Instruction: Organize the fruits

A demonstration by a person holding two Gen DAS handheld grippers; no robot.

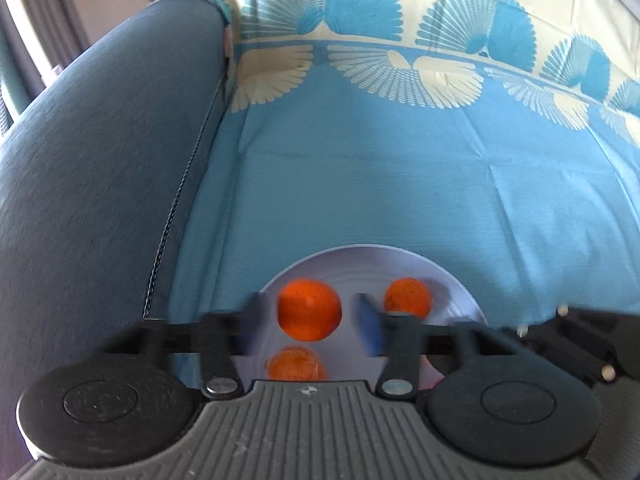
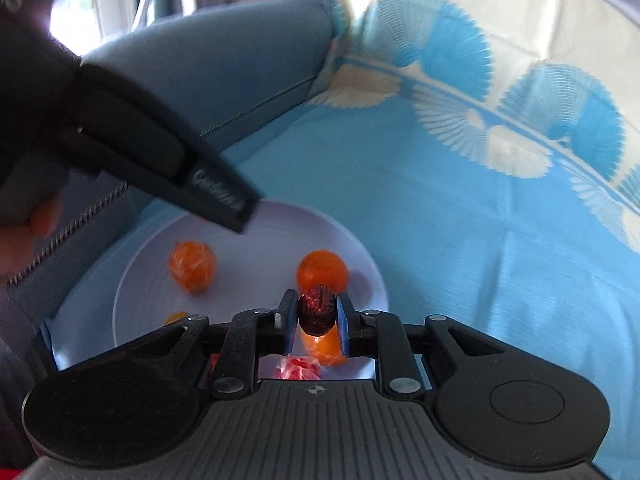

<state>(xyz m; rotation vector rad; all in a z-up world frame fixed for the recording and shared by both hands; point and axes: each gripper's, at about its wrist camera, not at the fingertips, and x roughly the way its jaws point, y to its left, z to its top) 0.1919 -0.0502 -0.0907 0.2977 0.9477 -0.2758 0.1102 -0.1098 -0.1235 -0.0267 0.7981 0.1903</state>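
Two hand-held grippers hung over the white plate: the left hand-held gripper spread above an orange, the right hand-held gripper pinching a dark dried fruit. Releasing it onto the plate seemed next.

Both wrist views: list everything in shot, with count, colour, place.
plate: one, white, on the cloth
oranges: at least three, orange, on the plate
date: one, dark red, between the right gripper's pads
wrapped item: one, red, on the plate under the date; kind unclear
cloth: one, blue, fan print, over the sofa seat
sofa: one, grey-blue, armrest beside the cloth
left gripper: black, open, astride one orange
right gripper: black, shut on the date, above the plate
hand: one, behind the left gripper
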